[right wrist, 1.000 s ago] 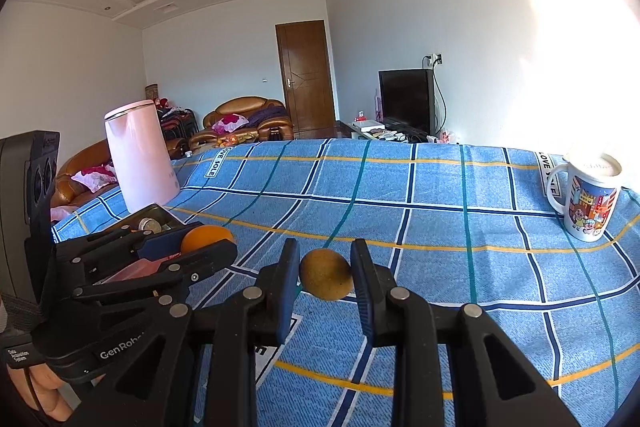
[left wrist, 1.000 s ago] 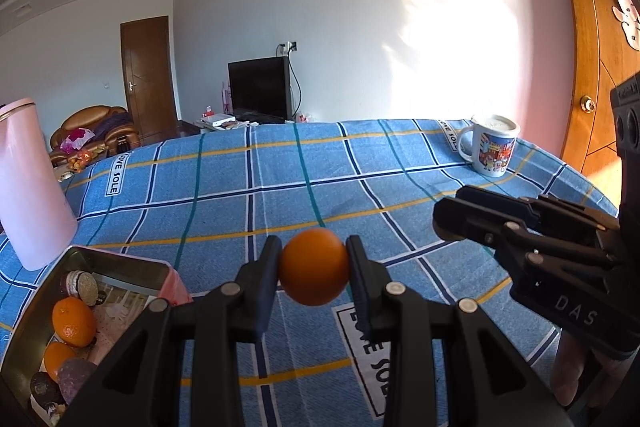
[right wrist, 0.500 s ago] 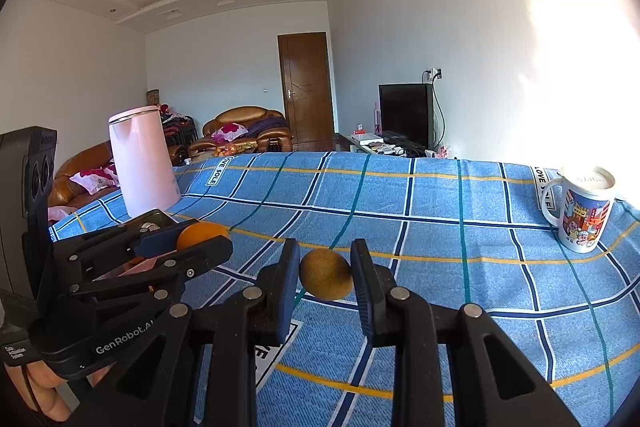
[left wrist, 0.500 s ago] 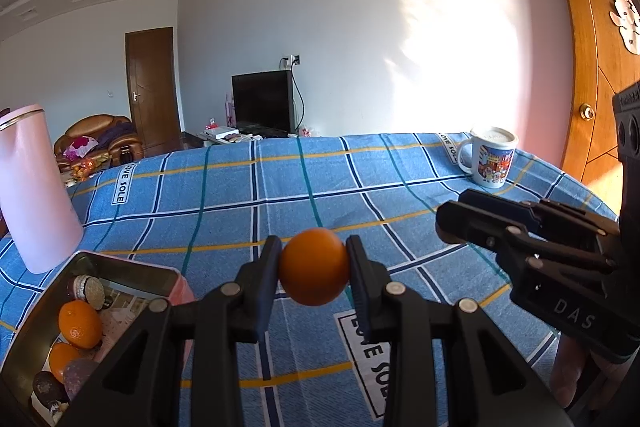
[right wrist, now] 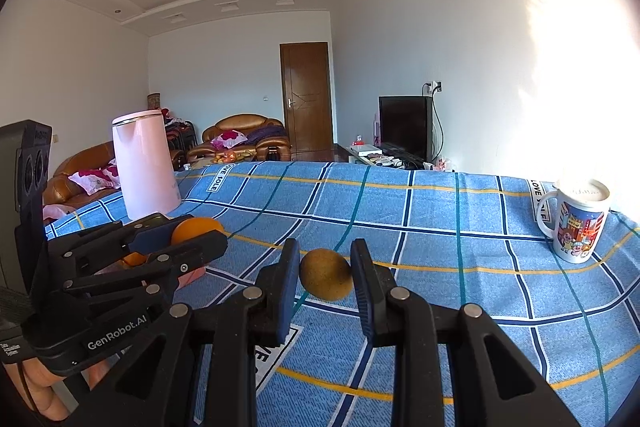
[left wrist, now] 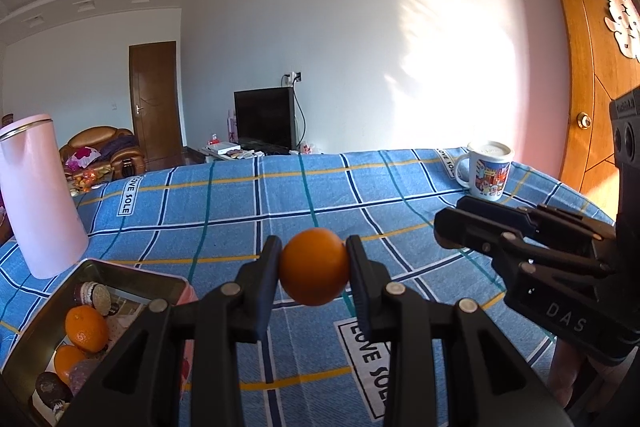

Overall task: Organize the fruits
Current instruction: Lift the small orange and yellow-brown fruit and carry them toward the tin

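My left gripper (left wrist: 313,259) is shut on an orange (left wrist: 314,266), held above the blue checked cloth. A brown kiwi (right wrist: 326,280) sits pinched in my right gripper (right wrist: 326,277), also lifted off the cloth. In the left wrist view the right gripper (left wrist: 452,231) reaches in from the right. The right wrist view has the left gripper (right wrist: 200,235) at its left, with the orange (right wrist: 196,229) showing between its fingers. An open metal tin (left wrist: 132,277) at lower left holds two oranges (left wrist: 86,329) and several dark round items.
A tall pink kettle (left wrist: 38,195) stands on the cloth behind the tin. A printed mug (right wrist: 578,221) stands near the cloth's far right edge. A wooden door (left wrist: 580,75) is close on the right. Beyond the table are a television (left wrist: 264,117) and sofas.
Both wrist views have tilted upward a little, so the ceiling shows more and the table sits lower in frame. Both fruits stay gripped.
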A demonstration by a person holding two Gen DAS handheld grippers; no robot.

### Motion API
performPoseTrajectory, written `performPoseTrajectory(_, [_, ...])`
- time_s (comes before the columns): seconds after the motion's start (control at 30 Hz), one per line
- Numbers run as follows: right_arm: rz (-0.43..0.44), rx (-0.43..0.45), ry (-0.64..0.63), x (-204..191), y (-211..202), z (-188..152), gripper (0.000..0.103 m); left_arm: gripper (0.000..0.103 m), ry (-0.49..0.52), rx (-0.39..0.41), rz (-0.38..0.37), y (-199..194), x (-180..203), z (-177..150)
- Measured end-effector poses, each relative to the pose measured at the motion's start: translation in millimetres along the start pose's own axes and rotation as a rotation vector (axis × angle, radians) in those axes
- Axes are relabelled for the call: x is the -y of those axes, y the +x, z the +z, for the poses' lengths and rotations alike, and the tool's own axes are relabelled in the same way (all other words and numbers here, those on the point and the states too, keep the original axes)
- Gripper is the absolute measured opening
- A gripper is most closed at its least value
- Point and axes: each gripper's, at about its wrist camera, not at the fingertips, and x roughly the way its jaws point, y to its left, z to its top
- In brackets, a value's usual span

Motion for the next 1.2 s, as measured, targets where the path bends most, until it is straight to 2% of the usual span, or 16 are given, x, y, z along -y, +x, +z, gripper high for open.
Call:
performPoseTrajectory(0.4, [-0.009,0.038,-0.025,-6,-9,0,0.028,0.035,0.004,0.053,0.034,-10,2,-1])
performPoseTrajectory(0.6, [-0.003,0.041,-0.027,-8,-11,-1,0.028,0.035,-0.002,0.055,0.04,-13,-2,-1])
performPoseTrajectory(1.2, [0.048,-0.026,-0.041,-36,6,1,0.028,0.035,-0.024,0.026,0.051,-25,-25,-8])
